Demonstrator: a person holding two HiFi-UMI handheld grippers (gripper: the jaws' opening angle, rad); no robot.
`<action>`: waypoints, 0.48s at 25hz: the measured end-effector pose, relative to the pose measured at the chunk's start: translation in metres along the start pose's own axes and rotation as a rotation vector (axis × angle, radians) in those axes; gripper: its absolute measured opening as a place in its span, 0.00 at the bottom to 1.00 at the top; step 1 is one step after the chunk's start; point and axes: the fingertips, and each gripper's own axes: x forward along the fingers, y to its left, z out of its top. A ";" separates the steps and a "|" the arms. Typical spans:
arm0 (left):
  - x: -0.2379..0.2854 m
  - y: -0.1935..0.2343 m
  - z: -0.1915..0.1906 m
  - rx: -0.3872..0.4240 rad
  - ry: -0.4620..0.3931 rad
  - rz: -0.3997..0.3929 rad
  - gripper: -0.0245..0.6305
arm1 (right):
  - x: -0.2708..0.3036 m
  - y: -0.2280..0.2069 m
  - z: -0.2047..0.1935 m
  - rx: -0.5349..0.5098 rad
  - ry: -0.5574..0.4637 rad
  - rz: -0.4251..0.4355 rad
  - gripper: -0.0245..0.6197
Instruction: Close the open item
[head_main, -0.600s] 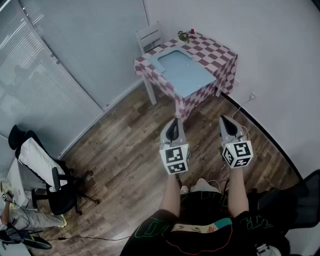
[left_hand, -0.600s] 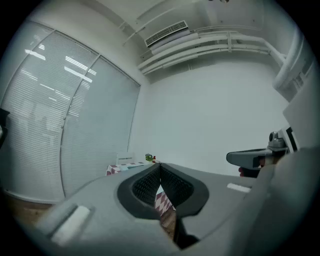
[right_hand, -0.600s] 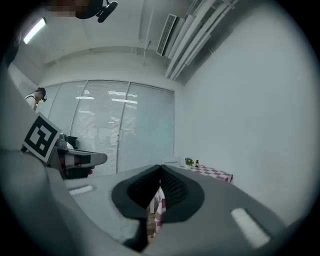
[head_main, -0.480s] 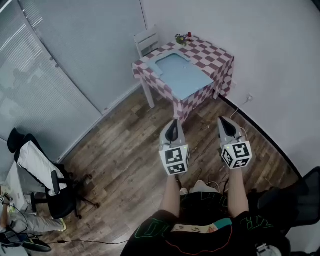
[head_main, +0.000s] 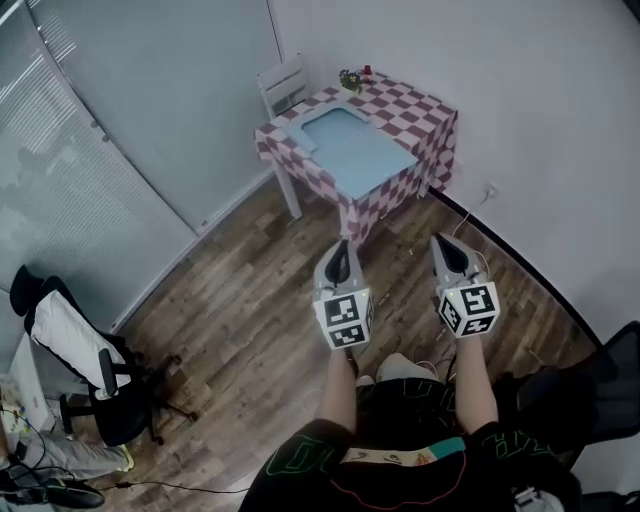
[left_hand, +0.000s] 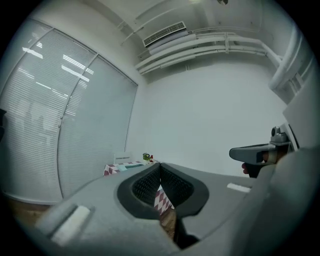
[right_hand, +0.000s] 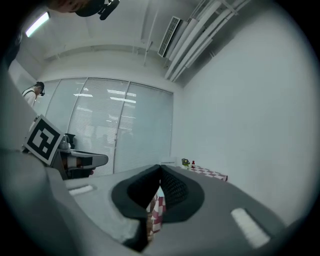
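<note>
A small table (head_main: 432, 122) under a red-and-white checked cloth stands by the far wall. On it lies a flat light-blue item (head_main: 357, 152); I cannot tell what it is or whether it is open. My left gripper (head_main: 340, 251) and right gripper (head_main: 444, 244) are held level, side by side, over the wooden floor, well short of the table. Both are shut and hold nothing. In the left gripper view the shut jaws (left_hand: 160, 165) point at the distant table (left_hand: 114, 168). In the right gripper view the jaws (right_hand: 160, 168) point the same way, with the table (right_hand: 212, 174) to their right.
A white chair (head_main: 281, 83) stands behind the table. A small plant (head_main: 350, 78) and a red object (head_main: 367, 71) sit on its far corner. A black office chair (head_main: 102, 388) stands at the left by the glass wall with blinds. A wall socket (head_main: 489, 188) and cable are at the right.
In the head view the table and office chair have drifted up and left. Both grippers stay shut, side by side, shifted slightly left.
</note>
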 end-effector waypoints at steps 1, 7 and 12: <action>0.001 -0.001 -0.002 -0.002 0.006 -0.004 0.05 | -0.001 -0.002 -0.002 -0.001 0.005 -0.003 0.04; 0.015 -0.017 -0.015 0.014 0.031 -0.049 0.05 | -0.001 -0.019 -0.018 0.014 0.047 -0.039 0.04; 0.034 -0.012 -0.028 0.001 0.051 -0.041 0.05 | 0.019 -0.025 -0.028 0.013 0.064 -0.024 0.04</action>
